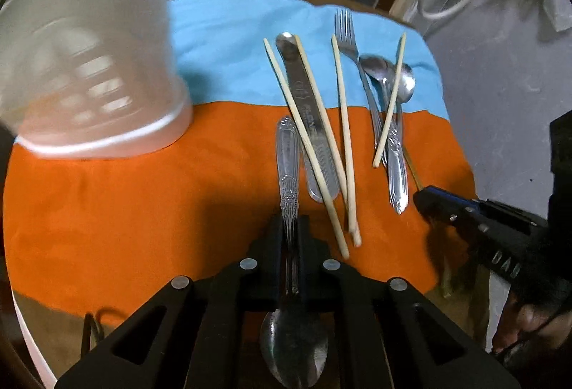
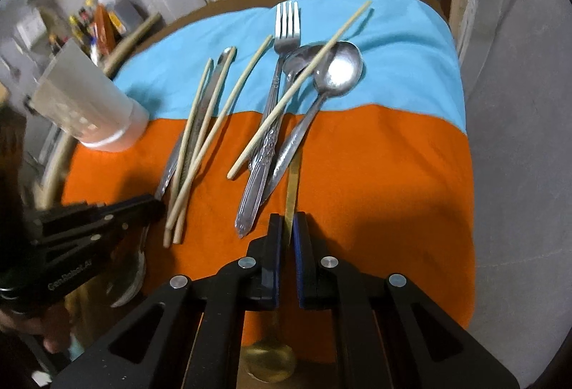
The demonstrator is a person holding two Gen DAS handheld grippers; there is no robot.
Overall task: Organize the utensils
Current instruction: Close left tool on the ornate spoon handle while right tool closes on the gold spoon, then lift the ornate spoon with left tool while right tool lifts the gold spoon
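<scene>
Worktop w/ orange-blue cloth [image 1: 143, 210], utensils scattered mid-cloth.
L gripper [image 1: 290, 228] clamped on silver spoon [image 1: 287, 174]; R gripper [image 2: 289, 228] clamped on gold spoon [image 2: 291, 189]. White holder [image 1: 96, 67] far-left; chopsticks [image 1: 307, 139], fork [image 2: 286, 28] loose.

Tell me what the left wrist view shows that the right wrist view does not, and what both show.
Only the left wrist view shows the silver spoon clamped in the left gripper, its bowl toward the camera.

Only the right wrist view shows the gold spoon clamped in the right gripper, and the bottles on the far left.

Both show the white holder, four chopsticks, the fork and spoons on the blue and orange cloth.
</scene>
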